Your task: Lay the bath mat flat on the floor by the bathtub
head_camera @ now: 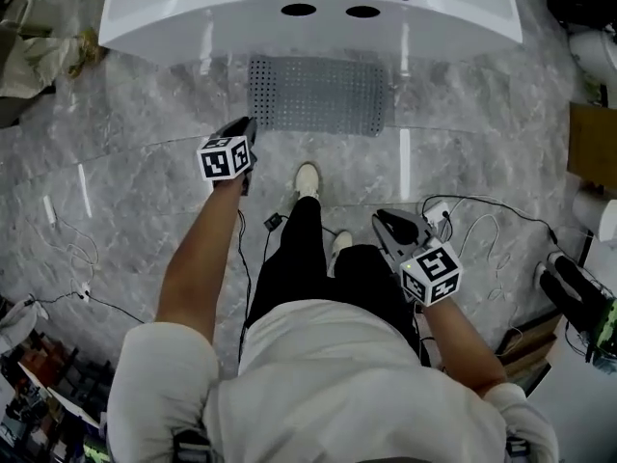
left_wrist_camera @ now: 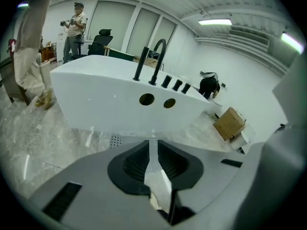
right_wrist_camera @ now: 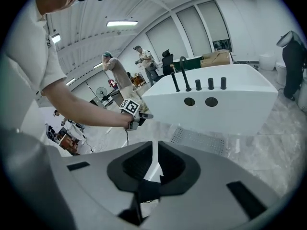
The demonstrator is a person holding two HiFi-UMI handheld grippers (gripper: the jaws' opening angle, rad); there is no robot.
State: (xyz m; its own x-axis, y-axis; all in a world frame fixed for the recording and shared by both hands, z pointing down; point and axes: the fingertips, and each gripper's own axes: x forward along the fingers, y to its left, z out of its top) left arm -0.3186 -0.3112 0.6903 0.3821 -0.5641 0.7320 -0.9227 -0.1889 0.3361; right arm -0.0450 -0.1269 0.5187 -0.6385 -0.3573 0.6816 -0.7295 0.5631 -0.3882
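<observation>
No legible text or labels.

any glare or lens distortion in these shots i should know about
Head view: the glossy floor throws white glare streaks and the bathtub rim shines; the bath mat is readable. Left gripper view: strong fisheye bend, dark corners, ceiling light blown out. Right gripper view: same fisheye and vignette.

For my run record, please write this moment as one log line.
mat: flat on floor by bathtub | left tool: empty, narrow gap, clear of mat | right tool: empty, narrow gap
</observation>
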